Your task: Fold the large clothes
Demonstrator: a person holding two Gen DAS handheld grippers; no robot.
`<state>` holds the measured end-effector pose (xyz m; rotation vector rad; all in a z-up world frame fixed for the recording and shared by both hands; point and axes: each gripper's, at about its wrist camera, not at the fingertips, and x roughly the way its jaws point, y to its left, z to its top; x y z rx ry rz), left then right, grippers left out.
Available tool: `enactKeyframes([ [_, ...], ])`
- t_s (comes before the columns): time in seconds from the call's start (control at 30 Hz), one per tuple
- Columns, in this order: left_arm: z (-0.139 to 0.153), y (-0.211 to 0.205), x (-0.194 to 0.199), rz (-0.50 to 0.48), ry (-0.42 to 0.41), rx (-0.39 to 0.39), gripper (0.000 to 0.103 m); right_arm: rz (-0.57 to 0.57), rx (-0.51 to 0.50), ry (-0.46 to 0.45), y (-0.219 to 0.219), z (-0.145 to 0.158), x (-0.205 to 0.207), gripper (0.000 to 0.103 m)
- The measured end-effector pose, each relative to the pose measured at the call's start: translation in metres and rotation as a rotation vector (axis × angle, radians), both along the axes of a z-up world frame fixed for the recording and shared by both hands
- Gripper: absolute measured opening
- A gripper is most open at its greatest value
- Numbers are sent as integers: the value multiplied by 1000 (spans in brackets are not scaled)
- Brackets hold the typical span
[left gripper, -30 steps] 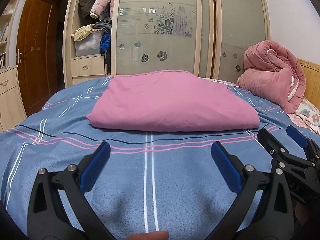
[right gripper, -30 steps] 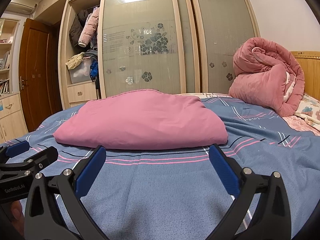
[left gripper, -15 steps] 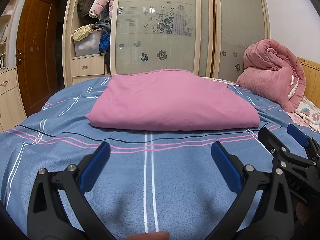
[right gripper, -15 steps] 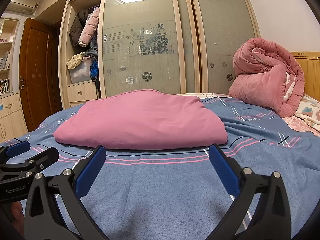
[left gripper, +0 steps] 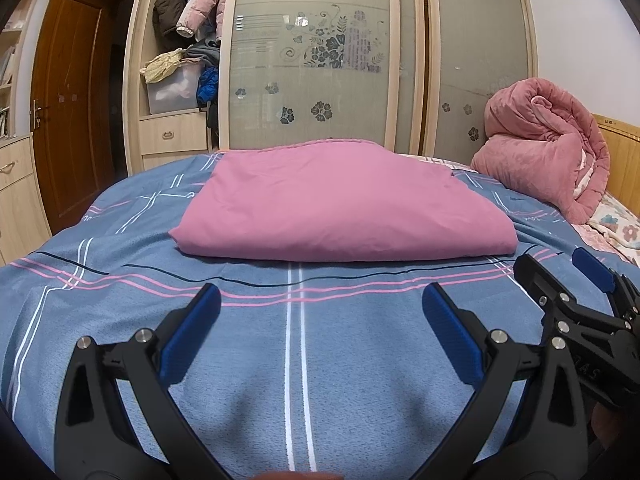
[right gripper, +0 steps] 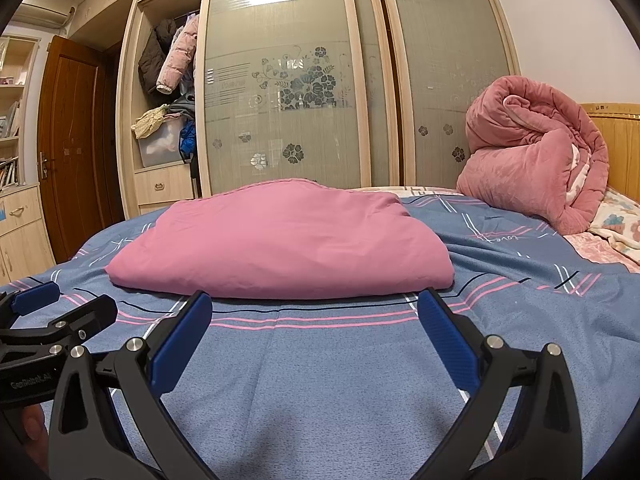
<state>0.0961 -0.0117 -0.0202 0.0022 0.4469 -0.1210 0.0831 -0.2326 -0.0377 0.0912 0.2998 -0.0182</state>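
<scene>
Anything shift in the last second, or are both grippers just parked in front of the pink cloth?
Nothing visibly changed. The left gripper and right gripper stay open and empty over the blue bedspread, short of the folded pink cloth, which lies as before.

A home bedroom is shown: a bed is covered with a blue striped sheet, and a rolled pink quilt is piled against its wooden headboard. A built-in wardrobe with frosted sliding doors is seen behind, with jackets hung in its open section beside a wooden door
</scene>
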Motion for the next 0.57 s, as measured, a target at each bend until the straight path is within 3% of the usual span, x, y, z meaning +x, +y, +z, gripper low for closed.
enactKeyframes([
  [0.57, -1, 2, 4, -6, 32, -14, 101, 1, 0, -1, -1, 0, 0, 102],
])
